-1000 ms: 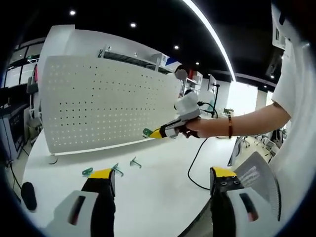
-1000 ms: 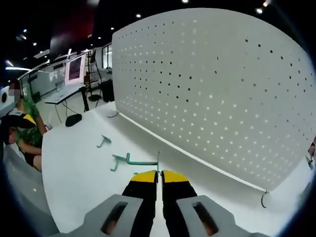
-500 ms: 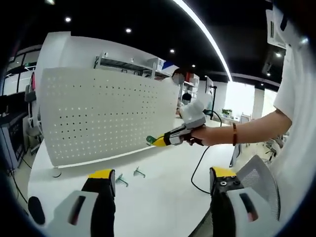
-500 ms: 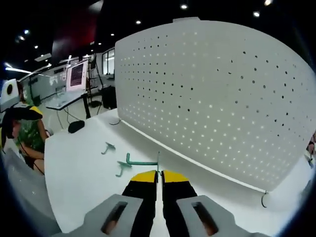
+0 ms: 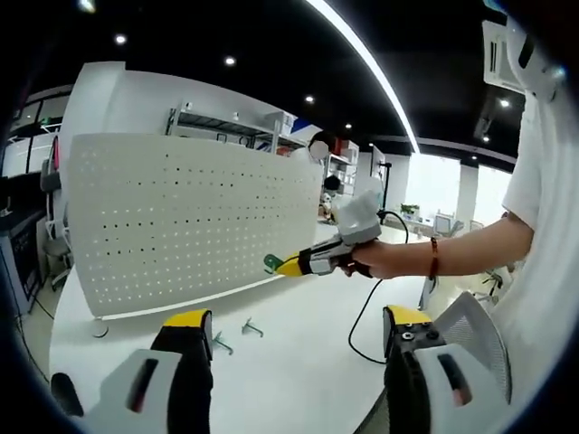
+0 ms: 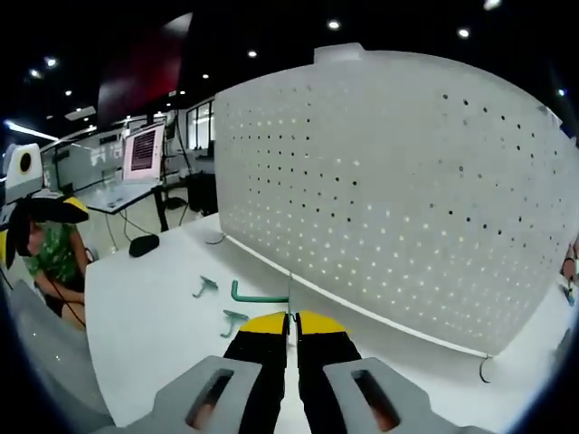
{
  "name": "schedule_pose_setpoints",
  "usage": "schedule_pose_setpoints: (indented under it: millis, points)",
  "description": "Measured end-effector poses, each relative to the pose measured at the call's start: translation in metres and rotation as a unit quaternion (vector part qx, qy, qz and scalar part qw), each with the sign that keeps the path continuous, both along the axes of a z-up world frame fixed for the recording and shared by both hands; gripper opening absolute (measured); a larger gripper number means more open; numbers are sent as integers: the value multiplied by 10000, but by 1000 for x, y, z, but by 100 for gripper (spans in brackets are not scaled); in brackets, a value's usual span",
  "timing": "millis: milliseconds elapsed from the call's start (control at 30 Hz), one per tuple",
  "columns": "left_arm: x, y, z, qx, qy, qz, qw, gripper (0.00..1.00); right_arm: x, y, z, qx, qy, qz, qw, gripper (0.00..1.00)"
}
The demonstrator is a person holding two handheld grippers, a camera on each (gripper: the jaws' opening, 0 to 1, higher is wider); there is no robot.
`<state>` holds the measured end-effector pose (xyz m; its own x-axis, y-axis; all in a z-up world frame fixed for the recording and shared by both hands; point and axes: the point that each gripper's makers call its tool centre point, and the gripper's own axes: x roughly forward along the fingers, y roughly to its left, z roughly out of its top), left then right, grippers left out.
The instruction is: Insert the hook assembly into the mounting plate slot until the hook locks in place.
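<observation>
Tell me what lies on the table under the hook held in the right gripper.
Below the held green hook, two loose green hooks lie on the white table, in front of the pegboard. The right gripper covers the table nearest the camera.

Black cable [image 5: 360, 312] trails across white table [image 5: 298, 380]; monitor [image 6: 143, 152] on far desk.

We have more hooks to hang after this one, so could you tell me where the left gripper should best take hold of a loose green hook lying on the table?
Probably by its straight shank, from above, jaws across it. The loose hook lies flat on the white table, so only its top is free. The left gripper is open; the right gripper already pinches another hook that way.
</observation>
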<state>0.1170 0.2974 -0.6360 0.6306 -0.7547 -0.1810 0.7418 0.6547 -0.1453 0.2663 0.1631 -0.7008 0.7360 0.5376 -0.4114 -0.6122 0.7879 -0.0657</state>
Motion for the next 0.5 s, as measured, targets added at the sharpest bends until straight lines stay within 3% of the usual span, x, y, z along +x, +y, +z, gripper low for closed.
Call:
schedule_pose_setpoints:
  millis: [500]
  points:
    - [8, -19, 4, -127, 3, -154, 9998, 76, -14, 5, 29, 209, -365, -39, 9991, 1]
